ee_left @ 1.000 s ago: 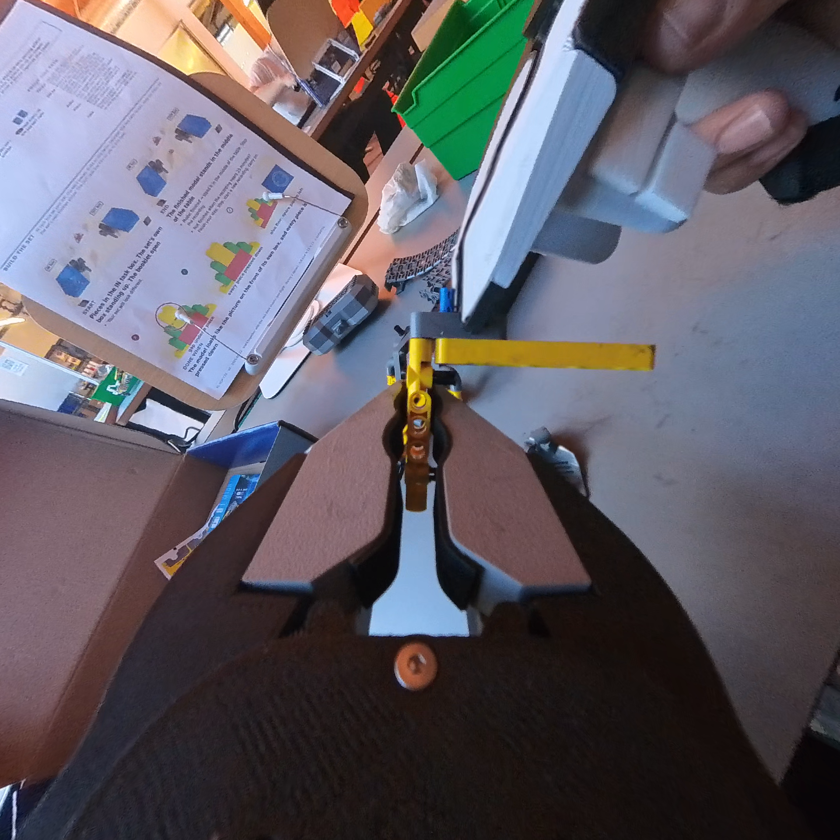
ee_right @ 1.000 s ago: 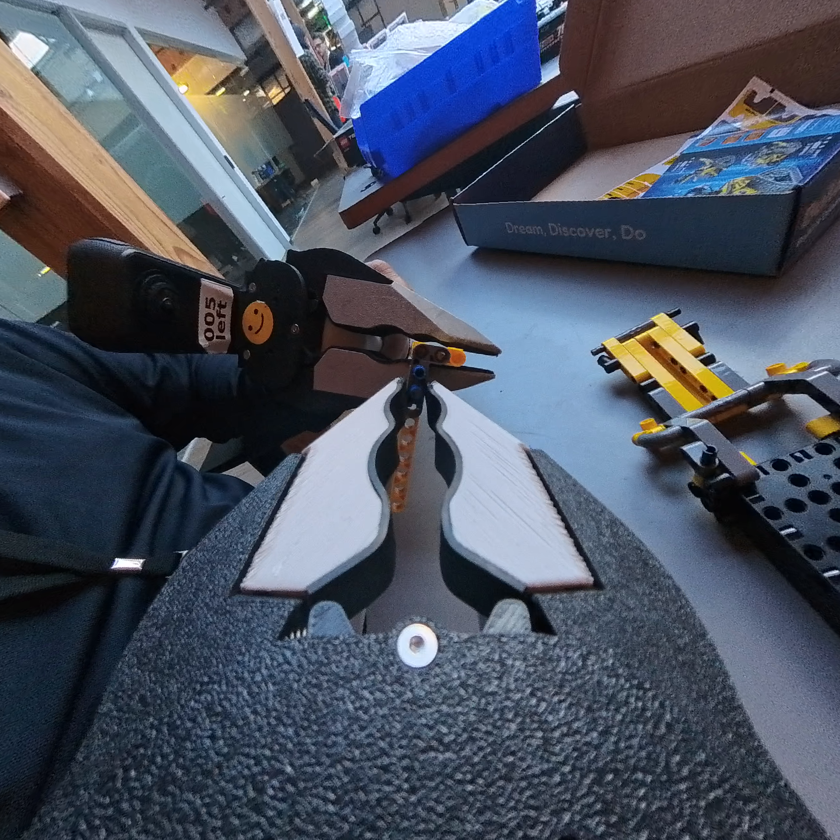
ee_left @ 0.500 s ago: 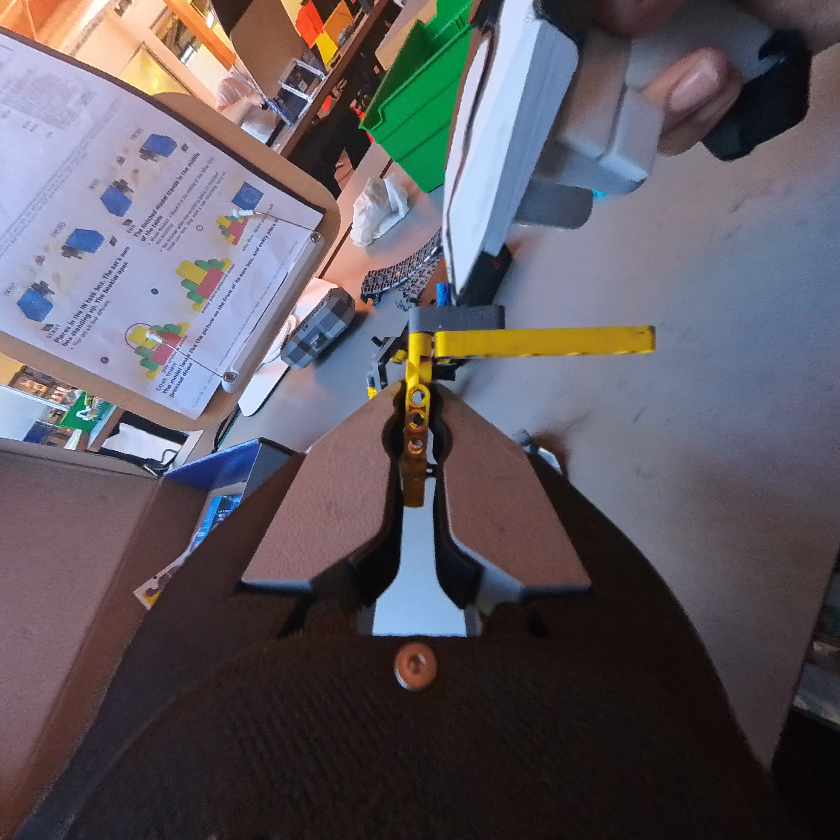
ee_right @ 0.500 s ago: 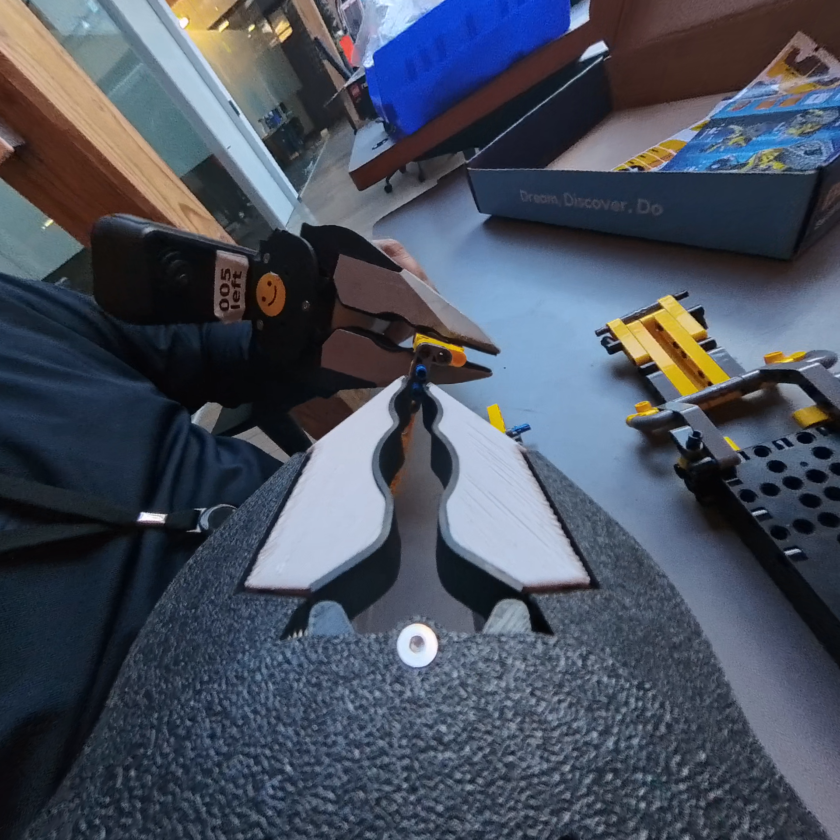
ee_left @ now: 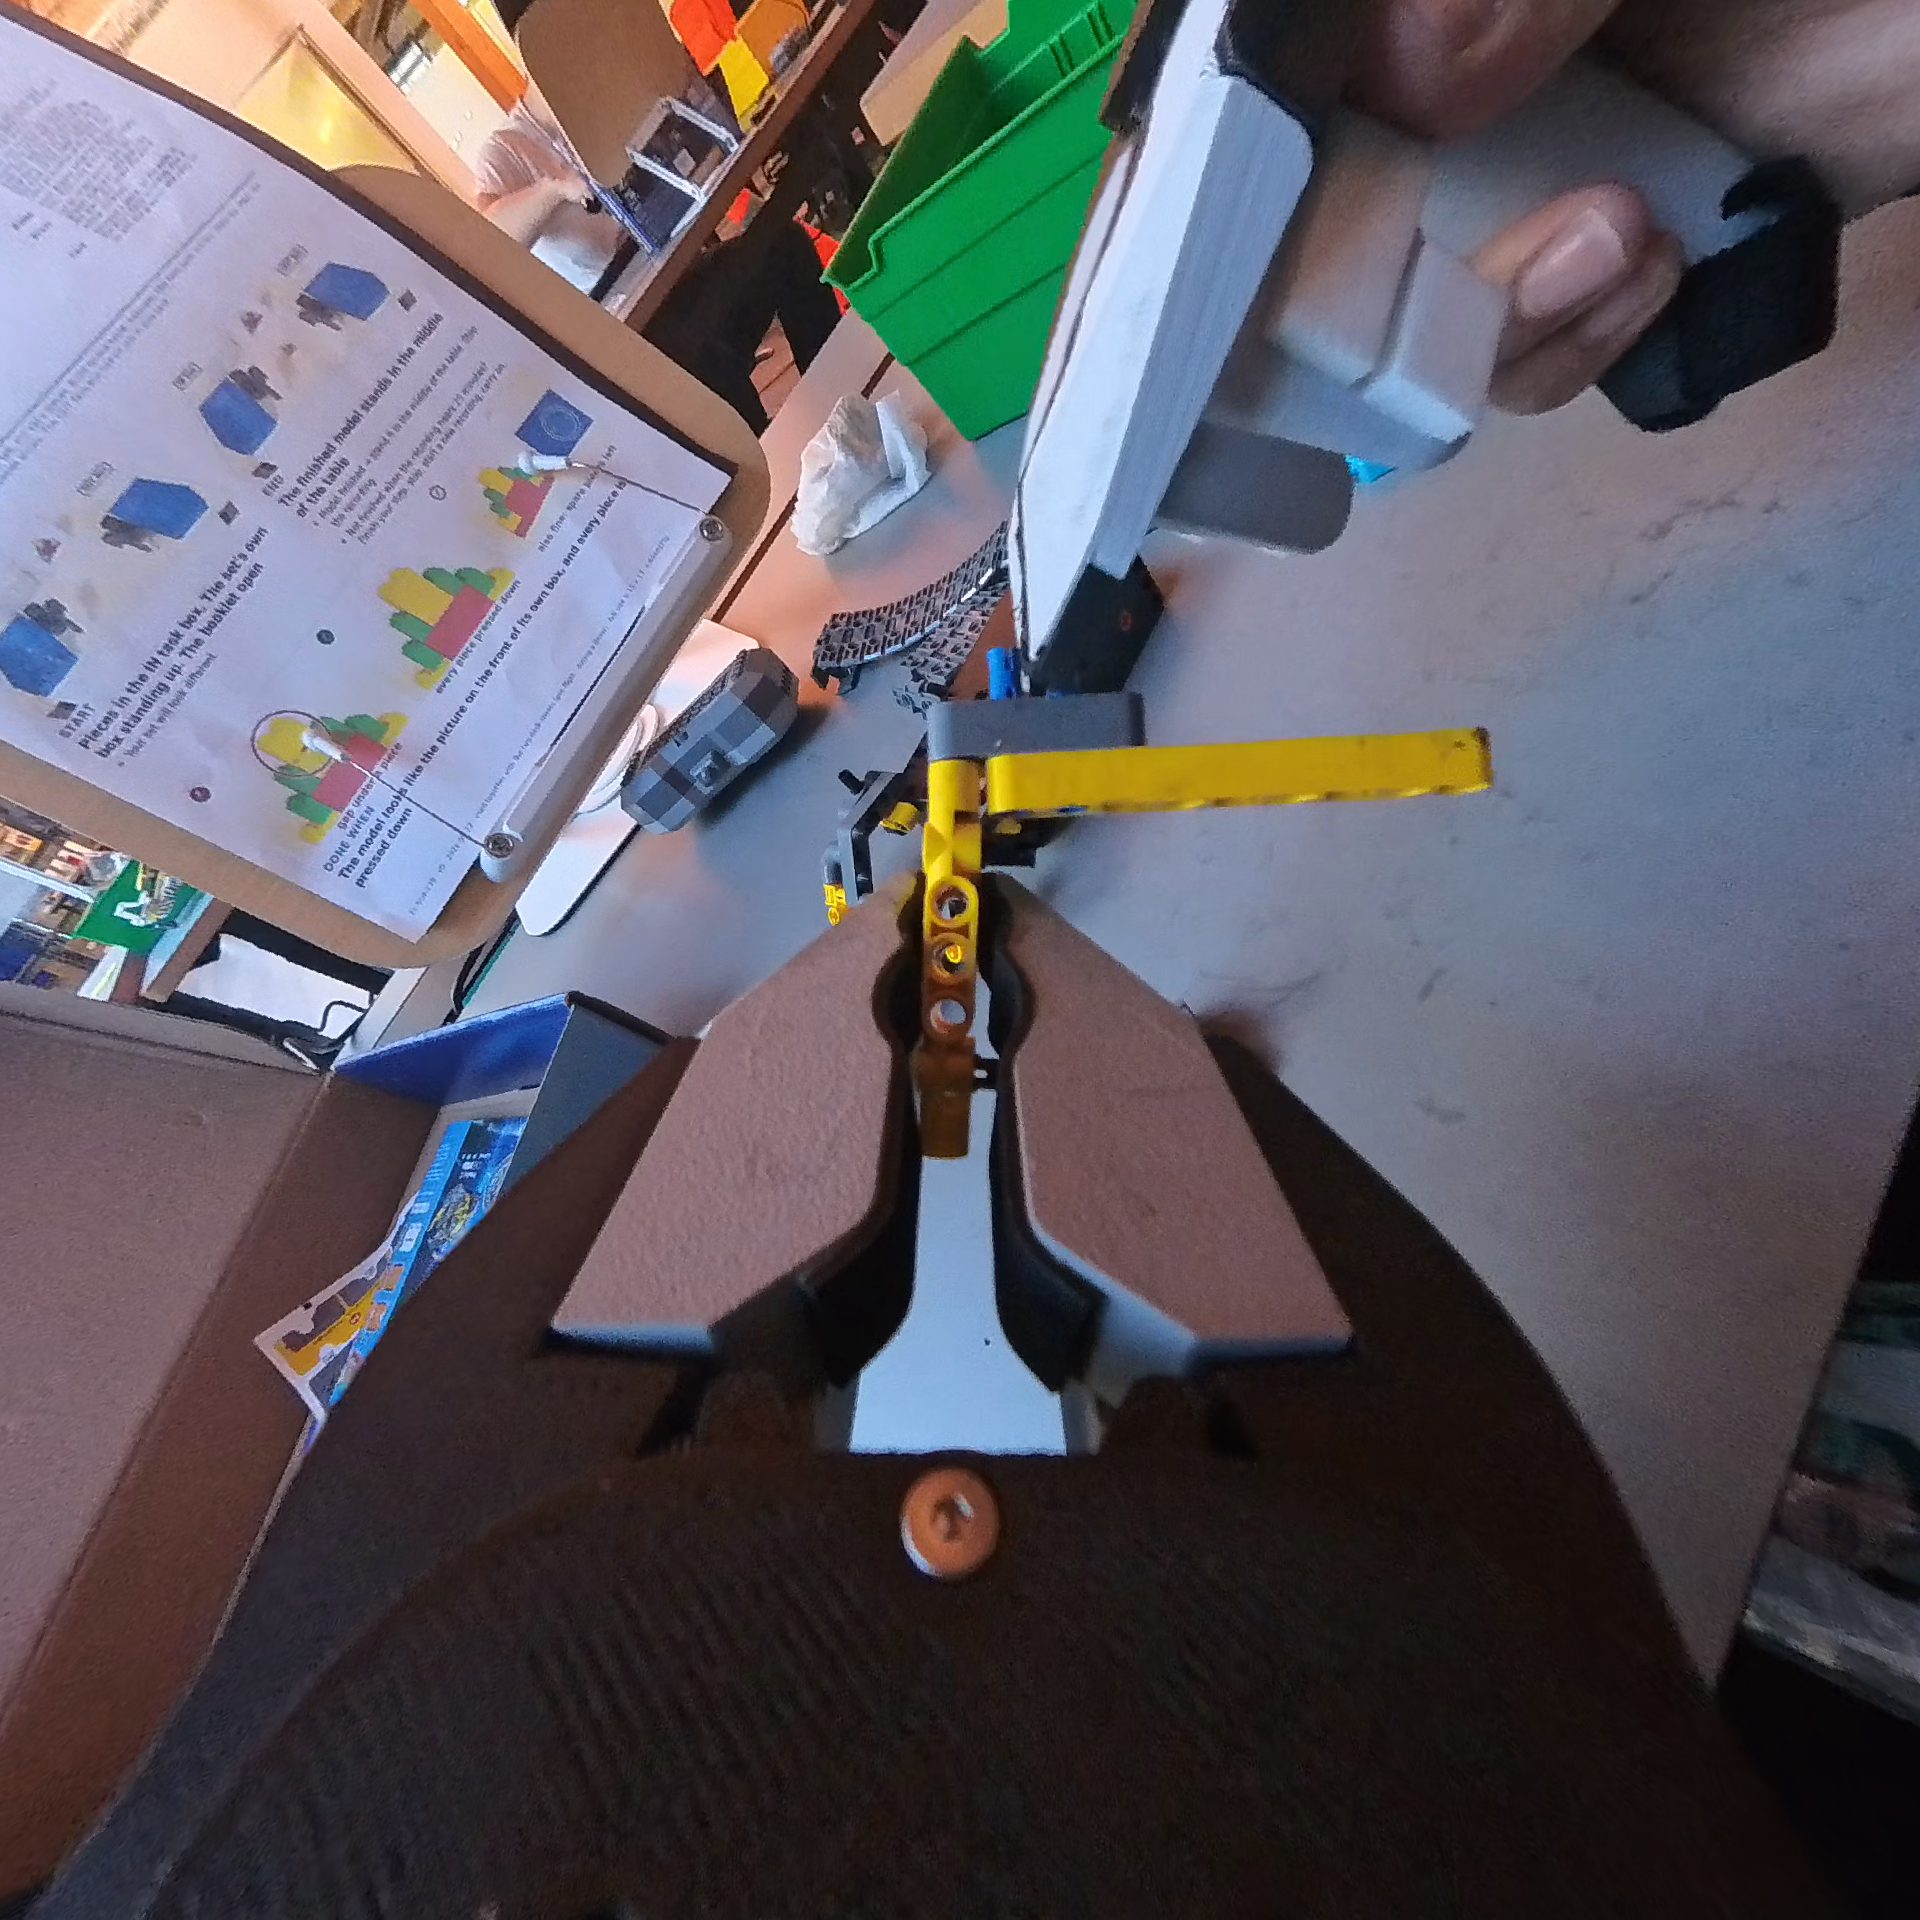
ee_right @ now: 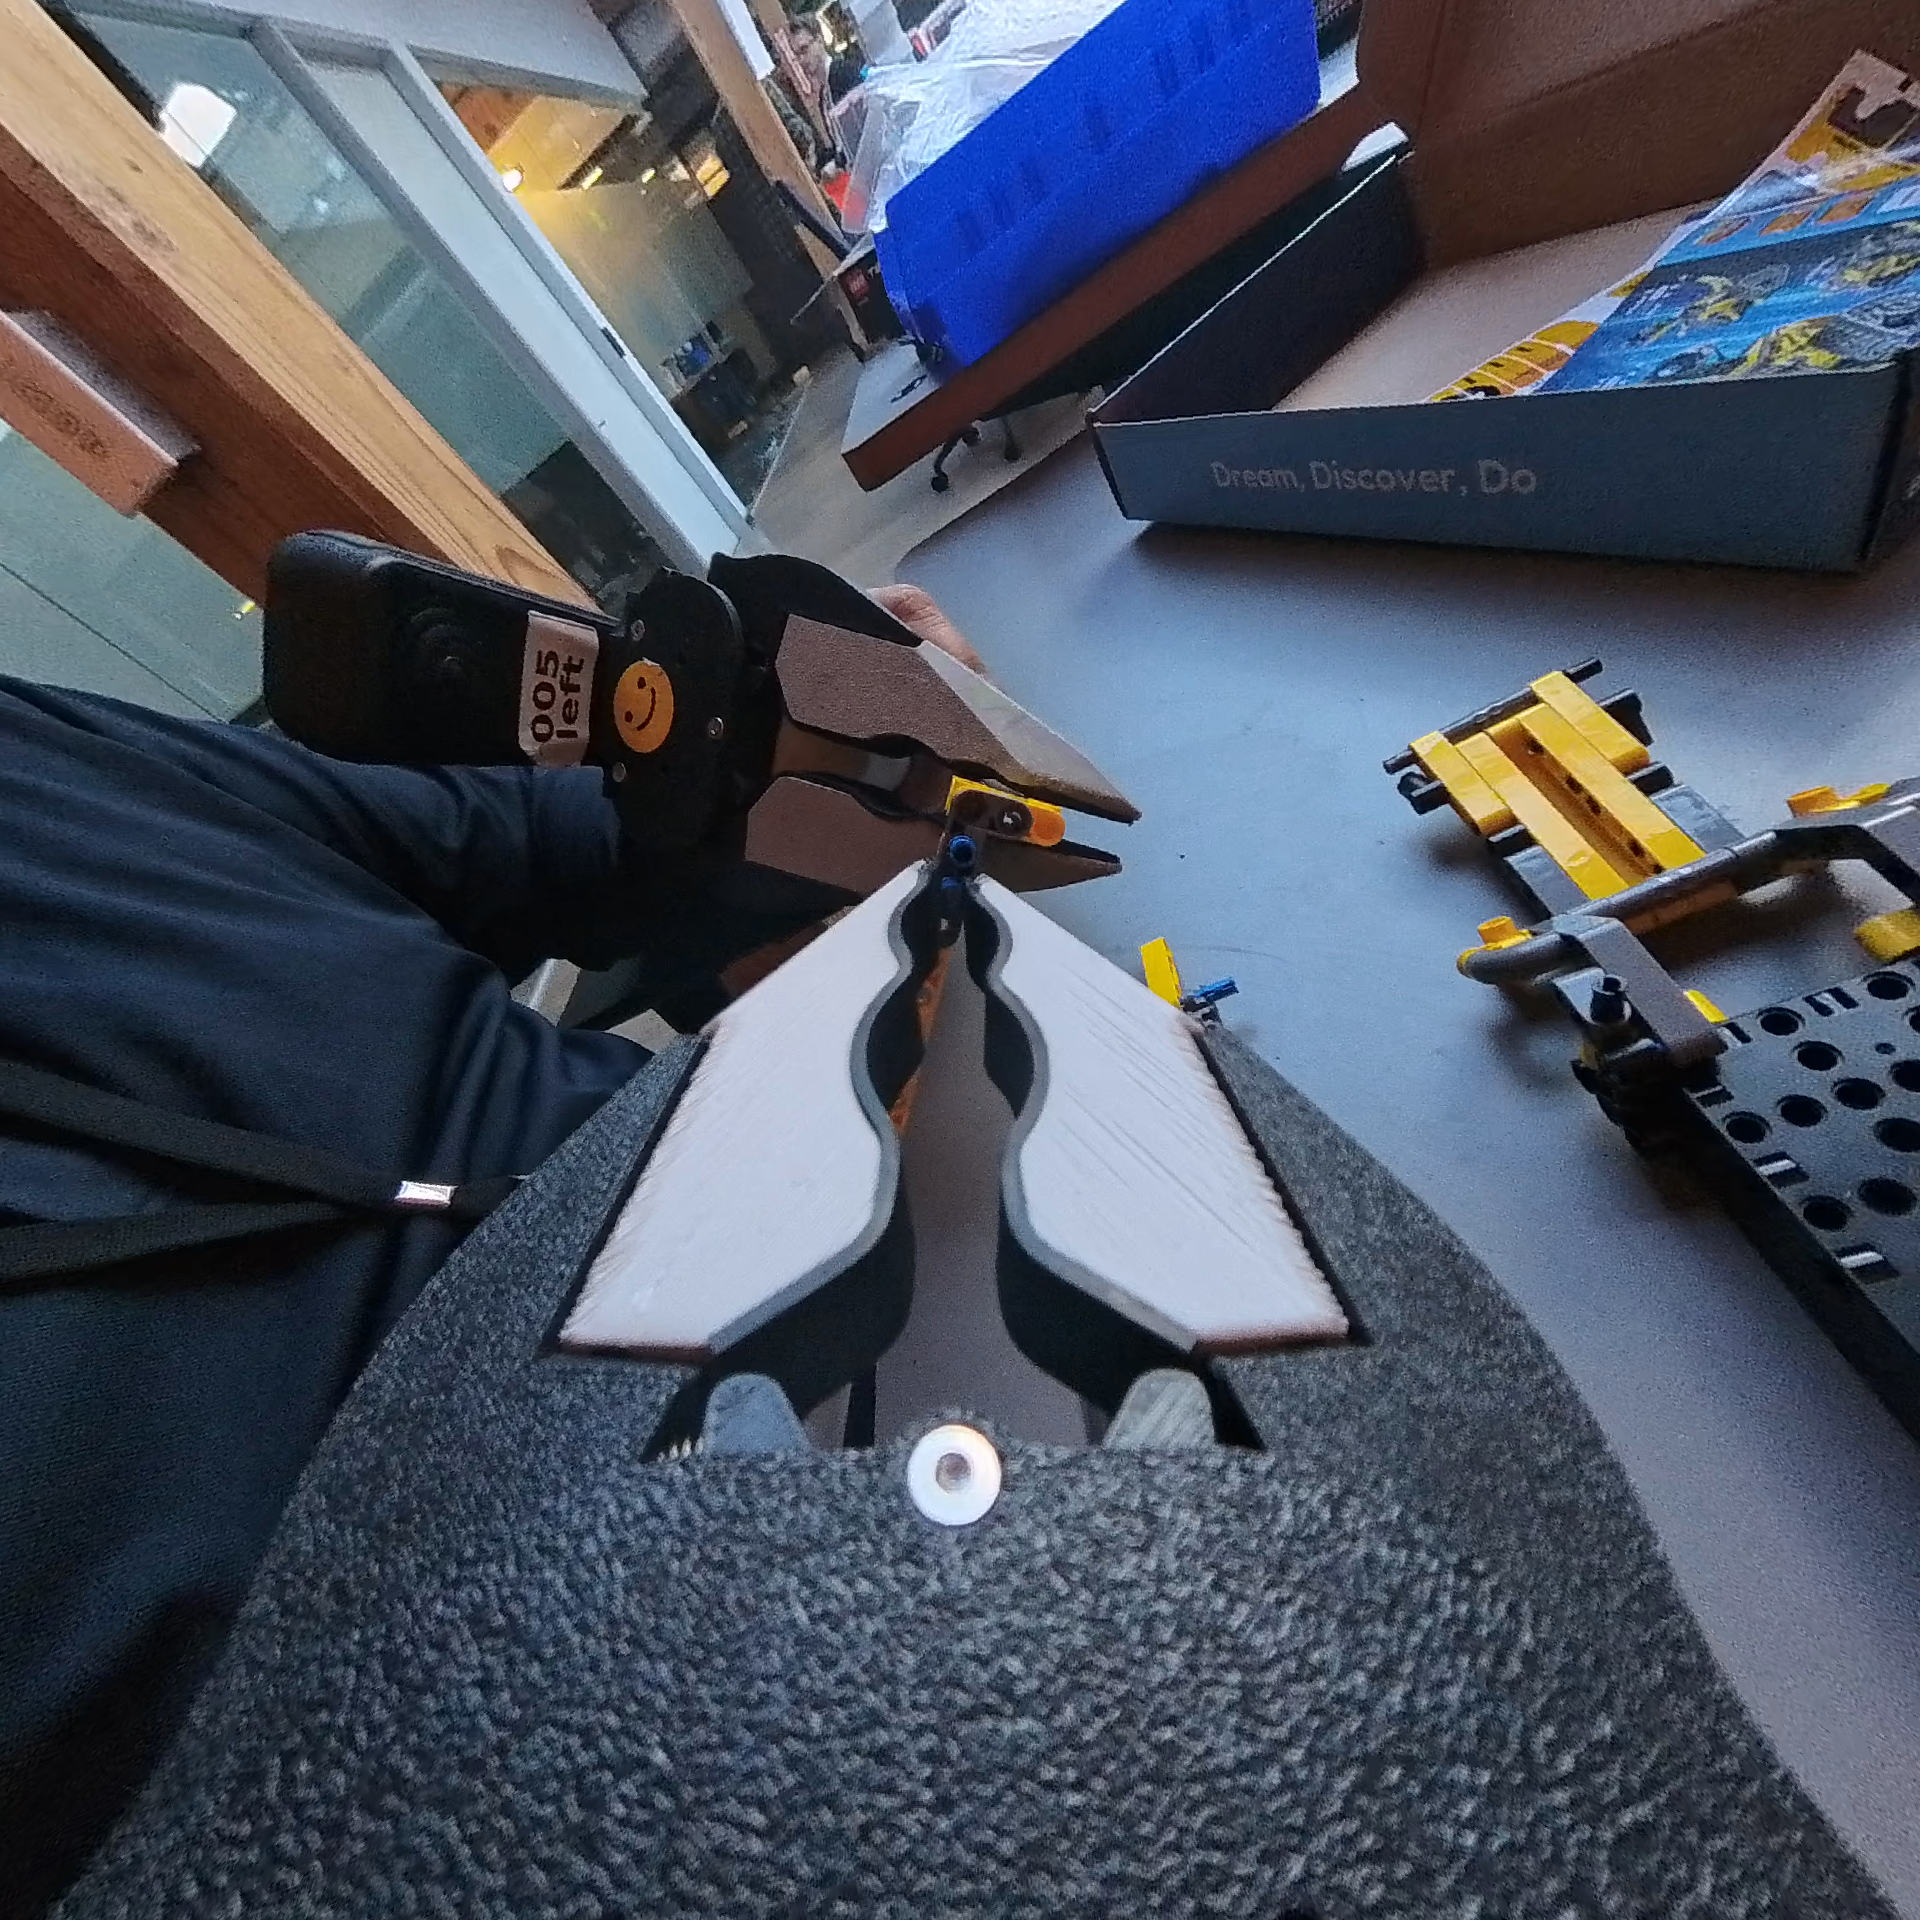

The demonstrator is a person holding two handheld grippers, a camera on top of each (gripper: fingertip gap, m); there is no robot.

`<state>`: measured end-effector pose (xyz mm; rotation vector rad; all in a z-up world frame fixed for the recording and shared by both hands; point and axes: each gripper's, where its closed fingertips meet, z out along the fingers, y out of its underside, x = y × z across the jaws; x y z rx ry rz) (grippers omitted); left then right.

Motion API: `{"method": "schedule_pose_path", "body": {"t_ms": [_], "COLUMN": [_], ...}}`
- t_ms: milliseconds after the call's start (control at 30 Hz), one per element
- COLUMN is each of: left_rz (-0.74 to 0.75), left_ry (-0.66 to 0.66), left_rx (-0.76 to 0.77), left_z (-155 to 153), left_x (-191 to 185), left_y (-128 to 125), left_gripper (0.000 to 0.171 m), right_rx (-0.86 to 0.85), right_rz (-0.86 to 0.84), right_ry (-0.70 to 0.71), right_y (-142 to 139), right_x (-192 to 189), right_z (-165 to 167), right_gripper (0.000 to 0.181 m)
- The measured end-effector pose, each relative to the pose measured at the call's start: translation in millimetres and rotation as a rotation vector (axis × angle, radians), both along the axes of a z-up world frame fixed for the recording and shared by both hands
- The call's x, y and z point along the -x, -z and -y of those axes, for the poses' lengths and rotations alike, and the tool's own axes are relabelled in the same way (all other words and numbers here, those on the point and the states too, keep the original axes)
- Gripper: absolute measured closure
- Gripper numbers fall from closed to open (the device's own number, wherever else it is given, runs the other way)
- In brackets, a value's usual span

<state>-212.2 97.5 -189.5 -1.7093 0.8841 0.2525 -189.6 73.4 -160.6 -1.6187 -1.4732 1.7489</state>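
My left gripper (ee_left: 951, 894) is shut on a yellow holed beam (ee_left: 951, 940). The beam joins a grey connector (ee_left: 1029, 724) and a long yellow beam (ee_left: 1226, 771) that sticks out to the right, above the grey table. My right gripper (ee_right: 951, 883) is shut on a small blue pin (ee_right: 953, 862), and the pin's end meets the grey connector (ee_right: 982, 805) held in the left gripper (ee_right: 1112, 831). In the left wrist view the right gripper (ee_left: 1070, 655) comes in from above, held by a hand, with the blue pin (ee_left: 1000, 665) at its tip.
A partly built black and yellow model (ee_right: 1662, 935) lies to the right, with small loose parts (ee_right: 1174, 966) nearer. A blue box (ee_right: 1507, 488), a cardboard box (ee_left: 135, 1247), an instruction board (ee_left: 312, 520), green bins (ee_left: 987, 239), a black track piece (ee_left: 904, 623) and a crumpled tissue (ee_left: 857, 473) surround it. My hands' fingertips stand some 5 cm from each other.
Both grippers stay shut and tip to tip. The pair has shifted and tilted slightly, so the background moves a little in both views.
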Motion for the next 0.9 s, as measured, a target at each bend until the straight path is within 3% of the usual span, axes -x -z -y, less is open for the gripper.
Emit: {"method": "schedule_pose_path", "body": {"t_ms": [400,533,600,700,833,900], "left_rz": [0.048,0.07,0.049,0.07,0.17,0.323], "left_ry": [0.002,-0.001,-0.017,-0.028,0.008,0.071], "left_rx": [0.005,0.019,0.028,0.05,0.105,0.173], "left_z": [-0.1,0.0,-1.0,-1.5,-0.8,3.6], "left_x": [-1.0,0.9,5.5,12.4,5.0,-7.0], "left_y": [-4.9,-4.9,-0.8,4.8,5.7,2.7], "left_gripper": [0.165,0.165,0.165,0.166,0.166,0.166], "right_rx": [0.052,0.145,0.17,0.255,0.117,0.039], "right_rz": [-0.042,-0.051,-0.087,-0.22,-0.244,-0.231], "right_ry": [0.006,-0.005,0.036,0.122,0.168,0.143], "right_y": [-7.7,-8.4,-13.6,-44.7,-59.6,-60.7], "right_x": [0.4,1.2,-0.1,-20.7,-36.5,-32.2], "right_z": [-0.7,-0.1,-9.2,-42.3,-50.5,-38.3], "right_gripper": [0.181,0.181,0.181,0.181,0.181,0.181]}}
